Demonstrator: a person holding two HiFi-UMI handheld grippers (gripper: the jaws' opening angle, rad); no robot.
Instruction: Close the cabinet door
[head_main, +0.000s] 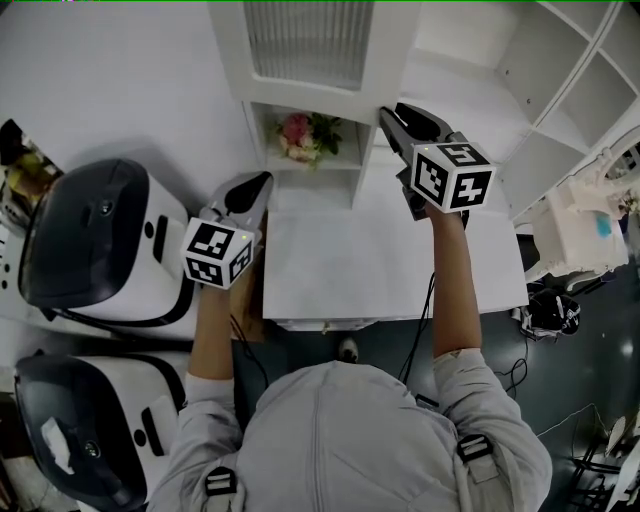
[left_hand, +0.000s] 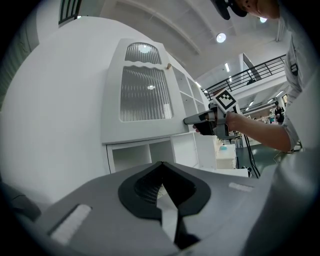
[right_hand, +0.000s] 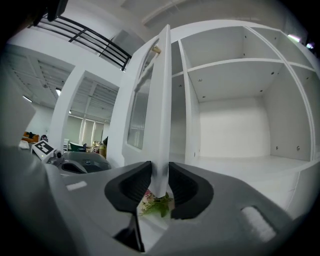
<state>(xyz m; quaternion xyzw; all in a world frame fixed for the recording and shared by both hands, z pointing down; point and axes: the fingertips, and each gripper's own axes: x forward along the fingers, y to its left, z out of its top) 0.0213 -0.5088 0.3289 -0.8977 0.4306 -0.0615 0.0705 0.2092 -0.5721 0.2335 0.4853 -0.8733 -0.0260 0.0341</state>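
White table (head_main: 400, 270) against a white wall, dark floor (head_main: 580, 360) off to the right, two black-and-white appliances (head_main: 100, 245) at the left. On the table stands the open-shelved cabinet (head_main: 560, 80), its ribbed-glass cabinet door (right_hand: 161, 125) swung out, edge-on to me. My right gripper (head_main: 392, 115) has its jaws released either side of the door's free edge. My left gripper (head_main: 262, 180) hovers clenched and empty, near the flowers (head_main: 305, 135) in the lower cubby.

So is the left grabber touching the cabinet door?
Apart. In the left gripper view the left gripper has its jaws together on nothing, and the cabinet door stands well beyond them across open space.
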